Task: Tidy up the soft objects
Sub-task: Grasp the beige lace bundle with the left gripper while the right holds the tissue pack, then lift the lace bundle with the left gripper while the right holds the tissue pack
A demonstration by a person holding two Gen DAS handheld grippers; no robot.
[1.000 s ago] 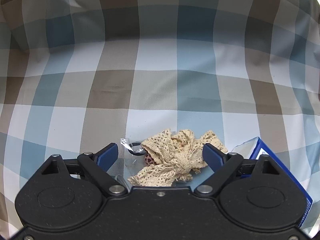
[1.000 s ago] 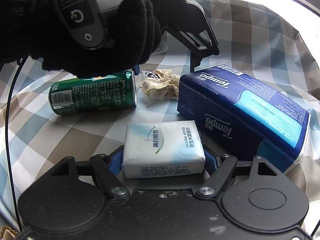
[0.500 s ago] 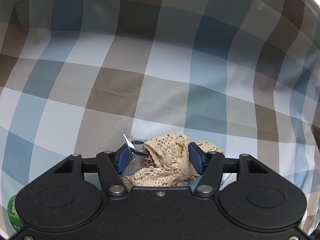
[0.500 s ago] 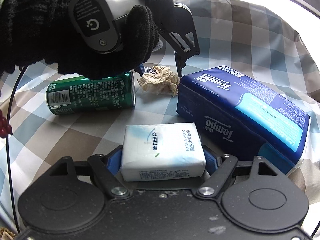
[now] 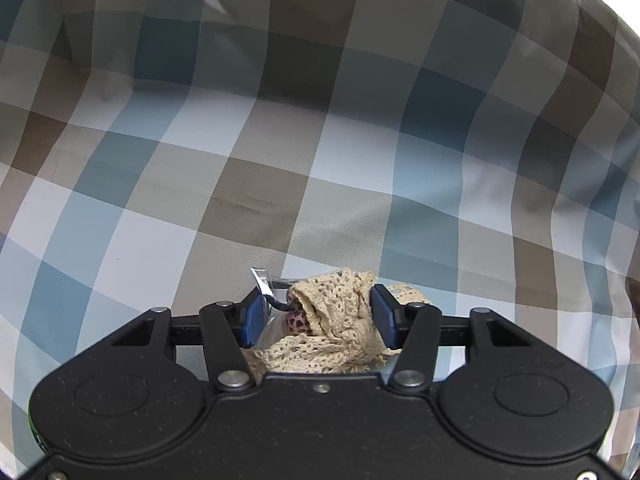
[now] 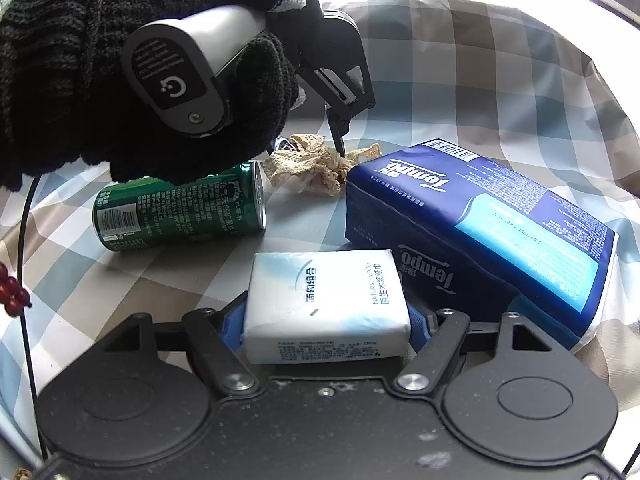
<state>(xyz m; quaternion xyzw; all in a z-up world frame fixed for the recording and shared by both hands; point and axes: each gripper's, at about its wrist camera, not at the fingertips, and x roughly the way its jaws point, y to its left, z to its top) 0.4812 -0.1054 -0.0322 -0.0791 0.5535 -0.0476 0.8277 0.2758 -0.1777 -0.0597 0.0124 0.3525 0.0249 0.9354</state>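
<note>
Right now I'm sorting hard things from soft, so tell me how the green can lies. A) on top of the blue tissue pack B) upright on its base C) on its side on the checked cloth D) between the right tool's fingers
C: the green can lies on its side on the checked cloth, apart from the blue tissue pack.

A green drink can [image 6: 180, 208] lies on its side on the checked cloth [image 6: 460, 92], its printed label and barcode facing up and its silver end turned toward the middle of the scene. The cloth, in blue, brown, beige and white squares, covers the whole surface and rises in folds at the back [image 5: 320, 80]. A string of dark red beads [image 6: 12, 294] hangs at the left edge.
</note>
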